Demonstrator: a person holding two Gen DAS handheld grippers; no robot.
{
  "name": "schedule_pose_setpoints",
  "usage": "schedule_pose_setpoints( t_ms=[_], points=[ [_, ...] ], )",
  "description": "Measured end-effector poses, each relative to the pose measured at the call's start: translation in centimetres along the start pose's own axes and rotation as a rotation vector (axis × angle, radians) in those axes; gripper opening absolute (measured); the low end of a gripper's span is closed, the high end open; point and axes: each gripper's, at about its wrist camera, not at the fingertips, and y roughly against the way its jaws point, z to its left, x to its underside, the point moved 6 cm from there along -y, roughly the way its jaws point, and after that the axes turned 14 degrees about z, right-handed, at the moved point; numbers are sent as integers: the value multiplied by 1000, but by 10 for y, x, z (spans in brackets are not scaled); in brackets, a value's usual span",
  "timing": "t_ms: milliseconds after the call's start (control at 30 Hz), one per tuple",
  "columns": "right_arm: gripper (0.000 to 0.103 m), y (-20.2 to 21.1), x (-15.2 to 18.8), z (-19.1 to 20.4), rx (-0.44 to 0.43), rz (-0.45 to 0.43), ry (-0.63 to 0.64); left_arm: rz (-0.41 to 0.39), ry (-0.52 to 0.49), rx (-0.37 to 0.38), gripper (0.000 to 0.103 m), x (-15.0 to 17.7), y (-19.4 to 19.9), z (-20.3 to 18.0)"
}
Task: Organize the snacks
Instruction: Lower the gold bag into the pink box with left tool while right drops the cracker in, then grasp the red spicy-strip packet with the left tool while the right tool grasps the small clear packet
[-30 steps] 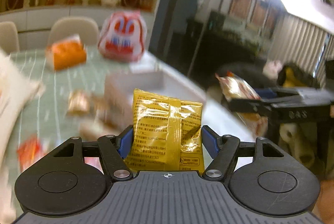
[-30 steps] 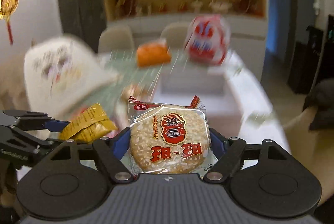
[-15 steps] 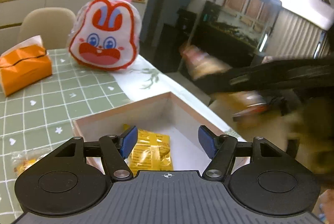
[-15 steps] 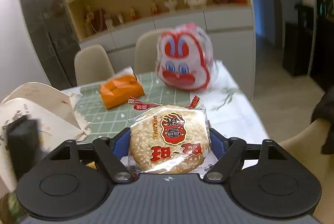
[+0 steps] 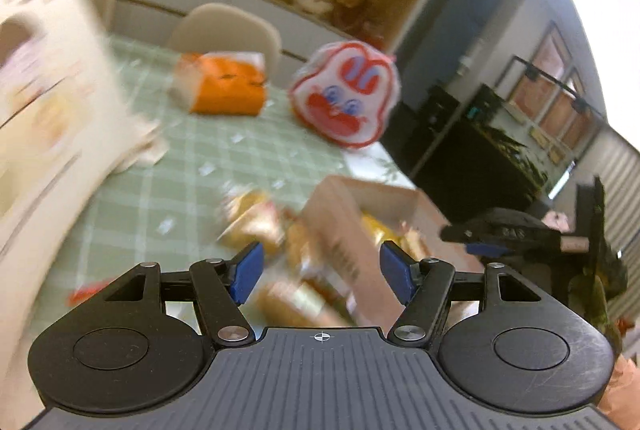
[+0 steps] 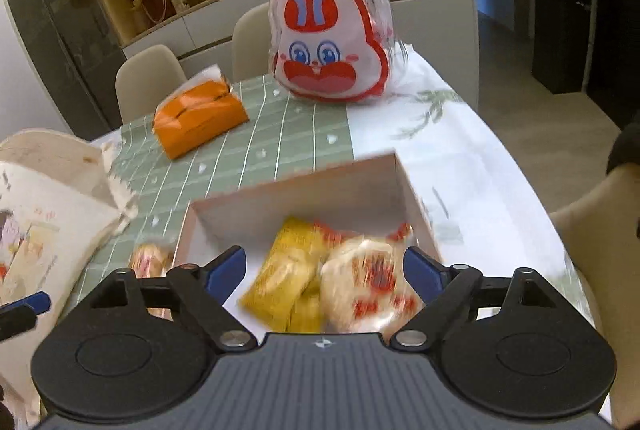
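A shallow cardboard box (image 6: 296,191) sits on the table in the right wrist view. Inside it lie a yellow snack packet (image 6: 286,276) and a round rice cracker packet (image 6: 370,288), blurred. My right gripper (image 6: 324,270) is open and empty just above the box's near side. My left gripper (image 5: 322,270) is open and empty, left of the box (image 5: 348,242), over several blurred loose snack packets (image 5: 256,220) on the green cloth. The right gripper shows in the left wrist view (image 5: 488,246).
An orange tissue pack (image 6: 198,115) and a rabbit-face bag (image 6: 330,43) stand farther back on the table. A cream tote bag (image 6: 44,209) lies at the left. Chairs (image 6: 146,79) stand behind the table. The table's right edge (image 6: 516,173) is close to the box.
My left gripper let the yellow packet go into the box, then swung left. My right gripper moved over the box and let the rice cracker go into it.
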Motion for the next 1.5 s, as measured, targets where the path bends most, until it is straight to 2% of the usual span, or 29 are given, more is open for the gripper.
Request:
schedule_pose_setpoints(
  t_ms=[67, 100, 167, 233, 333, 433, 500, 533, 700, 900, 1033, 1133, 1267, 1367, 1500],
  points=[
    [85, 9, 22, 5, 78, -30, 21, 9, 25, 11, 70, 18, 9, 12],
    [82, 17, 34, 8, 139, -69, 30, 17, 31, 16, 70, 27, 12, 18],
    [81, 32, 45, 9, 208, -148, 33, 34, 45, 12, 70, 46, 17, 28],
    [82, 44, 42, 1, 245, -222, 15, 44, 48, 7, 70, 59, 20, 32],
    [83, 34, 26, -26, 275, -208, -72, 38, 26, 9, 70, 73, 25, 31],
    [80, 8, 20, -48, 236, -118, -159, -10, -9, -62, 70, 81, 38, 32],
    [73, -1, 28, -49, 163, -71, -197, -51, -4, -127, 70, 82, 49, 40],
    [73, -2, 33, -46, 116, -58, -200, -65, 15, -148, 70, 80, 53, 47],
    [74, 3, 65, -13, 111, -50, -80, -106, 75, -180, 70, 62, 59, 73],
    [74, 33, 89, 6, 115, -121, -67, -12, 136, -207, 70, 55, 21, 92],
    [77, 59, 106, 31, 138, -217, 0, -15, 195, -220, 66, 46, 5, 103],
    [80, 69, 122, 59, 105, -242, 101, 5, 140, -253, 67, 39, -10, 95],
    [82, 49, 141, 104, -5, -121, 241, 16, 46, -314, 68, 42, -18, 85],
    [82, 33, 156, 135, -47, -69, 337, 19, 16, -300, 67, 49, -15, 83],
    [82, 19, 164, 174, -82, -64, 422, 37, -29, -290, 62, 63, -3, 81]
  ],
)
